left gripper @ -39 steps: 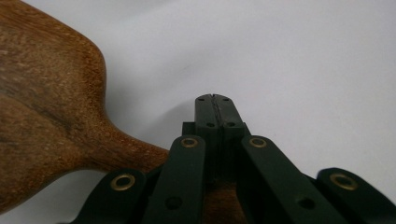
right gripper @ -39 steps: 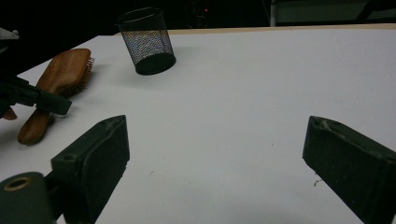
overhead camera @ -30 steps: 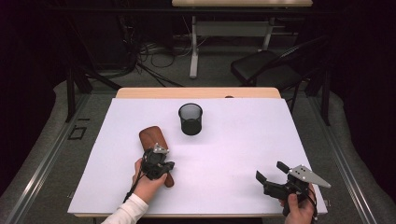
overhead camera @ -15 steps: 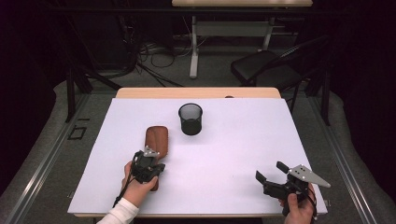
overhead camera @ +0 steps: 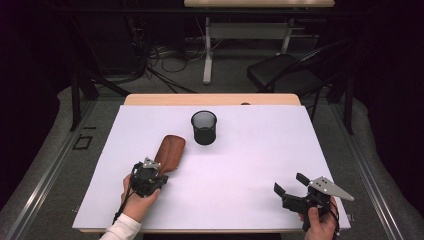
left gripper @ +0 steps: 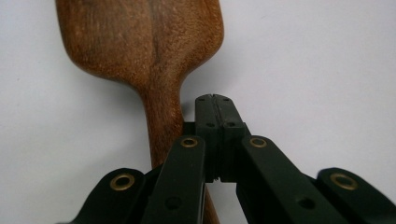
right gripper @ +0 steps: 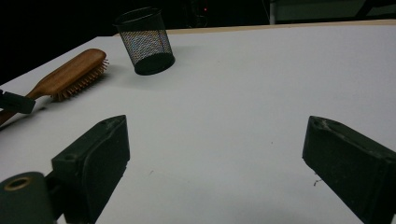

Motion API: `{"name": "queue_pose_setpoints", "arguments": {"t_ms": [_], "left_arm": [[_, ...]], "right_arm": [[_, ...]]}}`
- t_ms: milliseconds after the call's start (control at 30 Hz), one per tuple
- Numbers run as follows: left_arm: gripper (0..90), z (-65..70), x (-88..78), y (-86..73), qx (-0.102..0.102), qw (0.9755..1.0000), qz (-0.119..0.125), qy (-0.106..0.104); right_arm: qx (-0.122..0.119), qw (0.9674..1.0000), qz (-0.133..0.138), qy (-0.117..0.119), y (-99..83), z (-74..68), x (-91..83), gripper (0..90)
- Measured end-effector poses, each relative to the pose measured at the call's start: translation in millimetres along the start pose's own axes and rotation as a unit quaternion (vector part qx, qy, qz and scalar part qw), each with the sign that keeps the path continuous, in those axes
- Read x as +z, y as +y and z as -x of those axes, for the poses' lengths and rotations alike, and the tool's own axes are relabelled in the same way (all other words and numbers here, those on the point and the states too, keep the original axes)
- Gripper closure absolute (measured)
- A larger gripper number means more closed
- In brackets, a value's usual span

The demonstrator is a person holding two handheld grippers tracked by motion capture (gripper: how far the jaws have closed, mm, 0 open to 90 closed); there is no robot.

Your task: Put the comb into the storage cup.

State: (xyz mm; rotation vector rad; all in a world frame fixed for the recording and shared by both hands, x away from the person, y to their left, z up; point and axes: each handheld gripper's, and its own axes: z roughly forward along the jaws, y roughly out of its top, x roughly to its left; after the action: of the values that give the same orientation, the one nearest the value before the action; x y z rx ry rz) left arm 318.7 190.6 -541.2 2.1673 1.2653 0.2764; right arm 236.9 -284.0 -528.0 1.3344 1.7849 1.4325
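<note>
Two grippers: one works the brush, one waits.
High view, brush: the wooden brush [overhead camera: 169,153] lies on the white worktop [overhead camera: 250,165], left of centre, head toward the far edge, handle toward the near-left corner.
High view, cup: a black mesh cup [overhead camera: 204,127] stands upright near the far edge, just beyond and right of the brush head, apart from it.
High view, left gripper: the left gripper [overhead camera: 148,176] sits at the handle end of the brush.
High view, right gripper: the right gripper [overhead camera: 290,190] rests by the near-right corner, well apart from brush and cup, jaws spread.
Left gripper view: the jaws are pressed together with nothing between them; their tips sit just beside the handle [left gripper: 164,121], on its right, so the brush is not gripped.
Right gripper view: both pads stand wide with bare worktop between; brush [right gripper: 70,73] and cup [right gripper: 145,41] lie far off, bristles facing down.
Step, as I judge it: nudging or lining up on the handle, before any pick-up.
Next move calls for: opening the left jaws, centring them across the handle, then closing; likely the brush goes to the cup.
</note>
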Motion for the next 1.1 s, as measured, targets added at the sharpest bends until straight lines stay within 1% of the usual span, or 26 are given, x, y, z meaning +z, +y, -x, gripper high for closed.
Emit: {"name": "queue_pose_setpoints", "arguments": {"t_ms": [67, 167, 233, 467, 533, 800, 1000, 1100], "left_arm": [[90.0, -1.7, -0.4, -0.6, -0.006, 1.0000, 0.002, 0.003], [90.0, -4.9, -1.2, -0.9, -0.006, 1.0000, 0.002, 0.004], [90.0, -6.6, -1.3, -1.2, -0.011, 0.9999, 0.003, 0.005], [90.0, -13.0, -3.3, -1.7, -0.013, 0.9999, 0.002, 0.008], [90.0, -15.3, -4.4, -1.8, -0.017, 0.9998, 0.004, 0.012], [90.0, -23.7, -5.5, -2.7, -0.030, 0.9994, 0.006, 0.015], [90.0, -27.2, -6.3, -3.2, -0.029, 0.9993, 0.007, 0.023], [90.0, -28.4, -6.5, -3.6, -0.033, 0.9991, 0.008, 0.025]], "right_arm": [[0.000, 1.0000, 0.000, 0.000, 0.0, 0.0, -0.1, 7.2], [-0.001, 1.0000, 0.000, 0.001, 0.0, 0.1, -0.1, 7.2], [-0.001, 1.0000, -0.001, 0.000, 0.2, 0.2, -0.4, 7.2], [0.000, 1.0000, 0.000, 0.001, 0.2, 0.2, -0.3, 7.2], [-0.001, 1.0000, 0.000, 0.001, 0.3, 0.2, -0.5, 7.4], [-0.001, 1.0000, 0.001, 0.002, 0.5, 0.2, -0.4, 7.5], [-0.001, 1.0000, 0.001, 0.003, 0.6, 0.1, -0.3, 7.6], [-0.002, 1.0000, 0.002, 0.003, 0.6, 0.2, -0.5, 7.6]]}}
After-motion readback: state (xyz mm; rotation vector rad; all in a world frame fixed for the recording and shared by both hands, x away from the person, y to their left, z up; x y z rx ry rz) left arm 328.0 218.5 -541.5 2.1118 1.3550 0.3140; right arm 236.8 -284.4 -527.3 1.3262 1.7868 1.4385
